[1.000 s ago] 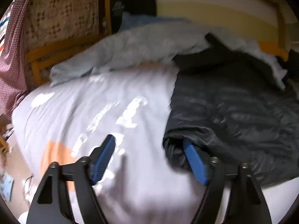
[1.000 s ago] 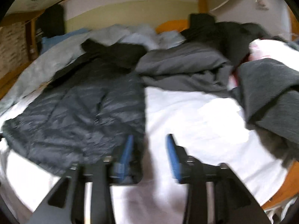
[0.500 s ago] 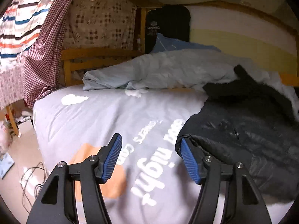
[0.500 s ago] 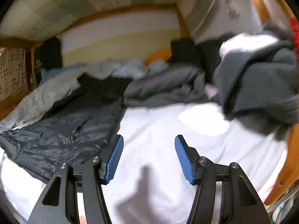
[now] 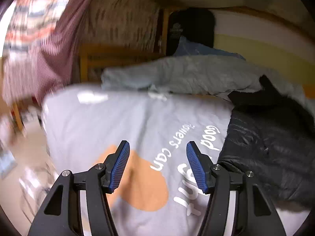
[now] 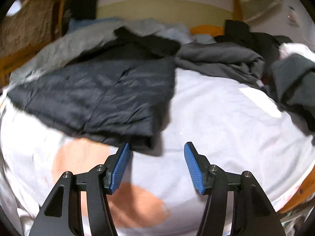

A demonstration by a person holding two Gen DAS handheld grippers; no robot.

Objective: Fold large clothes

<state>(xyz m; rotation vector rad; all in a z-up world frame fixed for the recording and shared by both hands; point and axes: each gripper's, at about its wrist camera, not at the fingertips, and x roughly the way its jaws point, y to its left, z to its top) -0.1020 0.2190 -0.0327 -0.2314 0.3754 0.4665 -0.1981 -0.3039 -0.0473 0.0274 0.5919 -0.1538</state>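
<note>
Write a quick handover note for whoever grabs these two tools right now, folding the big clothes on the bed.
Left tool: empty, jaws closing, over the printed sheet; the black puffer jacket is to its right.
Right tool: open, empty, just short of the jacket's near hem.
Done: the jacket lies spread on the bed; no finished fold shows.
Left: fold the jacket, then the grey clothes heaped behind it.
</note>
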